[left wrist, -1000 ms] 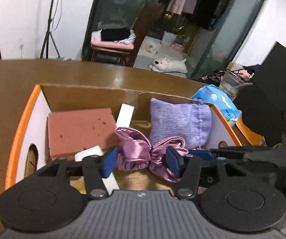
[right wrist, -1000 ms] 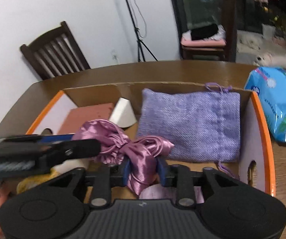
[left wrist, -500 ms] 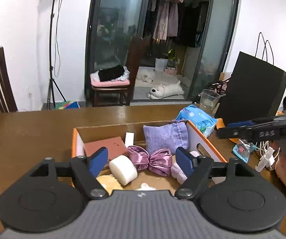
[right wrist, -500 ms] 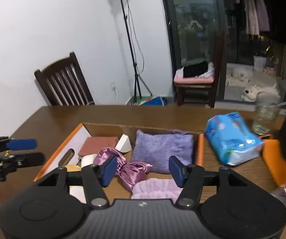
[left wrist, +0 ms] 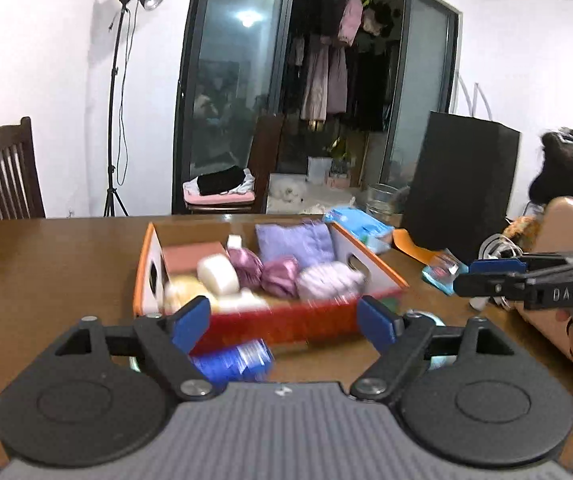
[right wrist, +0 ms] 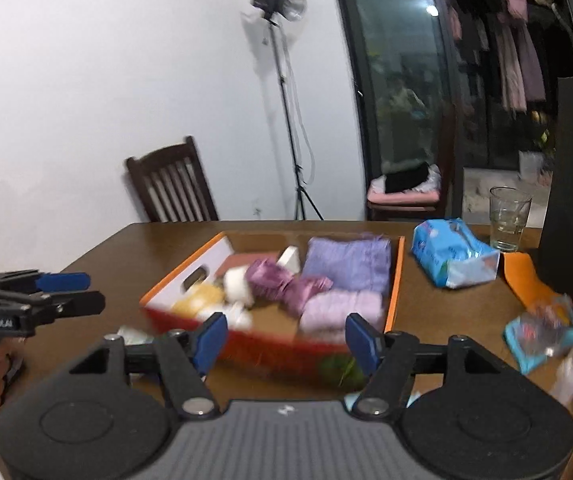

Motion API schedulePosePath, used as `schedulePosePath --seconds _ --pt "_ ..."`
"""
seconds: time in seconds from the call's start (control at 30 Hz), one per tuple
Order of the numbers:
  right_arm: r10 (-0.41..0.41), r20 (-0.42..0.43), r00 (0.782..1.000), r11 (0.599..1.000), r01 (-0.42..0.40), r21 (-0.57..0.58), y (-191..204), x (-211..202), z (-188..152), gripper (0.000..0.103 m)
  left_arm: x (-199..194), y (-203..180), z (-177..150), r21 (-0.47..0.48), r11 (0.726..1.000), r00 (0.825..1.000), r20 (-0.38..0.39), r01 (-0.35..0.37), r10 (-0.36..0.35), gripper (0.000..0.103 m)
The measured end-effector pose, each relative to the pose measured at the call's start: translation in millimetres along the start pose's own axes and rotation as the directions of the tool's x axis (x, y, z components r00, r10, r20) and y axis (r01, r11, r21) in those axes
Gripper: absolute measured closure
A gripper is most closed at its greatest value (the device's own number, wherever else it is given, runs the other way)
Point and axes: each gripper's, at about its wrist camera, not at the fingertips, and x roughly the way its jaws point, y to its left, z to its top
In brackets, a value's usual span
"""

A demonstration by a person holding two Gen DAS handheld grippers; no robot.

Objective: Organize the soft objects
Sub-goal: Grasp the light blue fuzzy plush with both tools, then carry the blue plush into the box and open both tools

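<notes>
Now that the satin scrunchie point(right wrist: 286, 282) is lying released in the box point(right wrist: 394, 296), I am pulling both grippers (left gripper point(left wrist: 284, 322), right gripper point(right wrist: 286, 338), each spread wide and empty) back above the bench point(left wrist: 46, 264), so this placement looks finished.

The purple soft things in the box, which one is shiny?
The satin scrunchie in the middle of the box. It looks glossy and crumpled; the lavender pouch behind it and the lilac cloth in front look matte.

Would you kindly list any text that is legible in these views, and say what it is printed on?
"DAS": on the side of the right tool, seen from the left wrist.
"GenRobot.AI": on the side of the left tool, seen from the right wrist; blurred, so uncertain.
Print on the blue pack: too blurred to read.
</notes>
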Motion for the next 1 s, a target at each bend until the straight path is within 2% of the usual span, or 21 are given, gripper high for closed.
schedulePosePath --seconds 0.1,0.17,0.3,0.43,0.57,0.7,0.83,0.9,0.97,1.0 --pt "-0.039 0.013 0.999 0.999 0.039 -0.023 11.8 -18.0 -47.5 0.035 -13.2 -17.2 -37.0 -0.047 0.999 1.0 -0.009 -0.019 0.018 0.019" --pt "-0.035 -0.003 0.999 0.999 0.035 0.024 9.2 -25.4 -73.1 0.035 -17.4 -27.3 -56.2 -0.1 0.995 0.999 -0.035 0.003 -0.006 0.019" --pt "-0.025 -0.04 0.999 0.994 0.029 0.101 -10.0 -31.5 -103.5 0.035 -6.1 -40.0 -70.1 -0.12 0.993 0.995 -0.095 0.01 -0.021 0.019" --pt "-0.061 -0.04 0.997 0.983 0.067 0.172 -44.9 -18.5 -101.6 0.035 28.5 -51.3 -65.9 -0.121 0.993 0.992 -0.125 0.016 -0.031 0.019" --pt "-0.027 -0.023 0.999 0.965 0.033 0.259 -85.8 13.6 -90.0 0.036 77.7 -74.9 -58.1 -0.114 0.991 0.985 -0.148 0.07 -0.086 0.021" --pt "-0.01 -0.053 0.999 0.95 0.026 0.311 -113.3 52.4 -79.2 0.044 130.0 -93.6 -51.9 -0.142 0.982 0.971 -0.186 0.122 -0.147 0.023" --pt "0.008 -0.071 0.997 0.92 0.02 0.391 -130.1 66.5 -87.2 0.056 171.4 -98.6 -50.7 -0.205 0.961 0.95 -0.212 0.185 -0.228 0.038" --pt "0.003 -0.051 0.999 0.915 0.018 0.402 -133.0 63.9 -91.2 0.059 186.1 -98.6 -53.0 -0.229 0.95 0.94 -0.219 0.213 -0.263 0.047" --pt "0.021 -0.053 0.998 0.908 0.003 0.42 -136.0 66.8 -94.1 0.059 199.0 -93.5 -58.6 -0.276 0.931 0.918 -0.251 0.237 -0.308 0.059" --pt "0.031 -0.054 0.998 0.907 -0.005 0.421 -136.0 67.9 -94.3 0.059 200.3 -91.1 -60.3 -0.293 0.922 0.913 -0.244 0.252 -0.327 0.063"
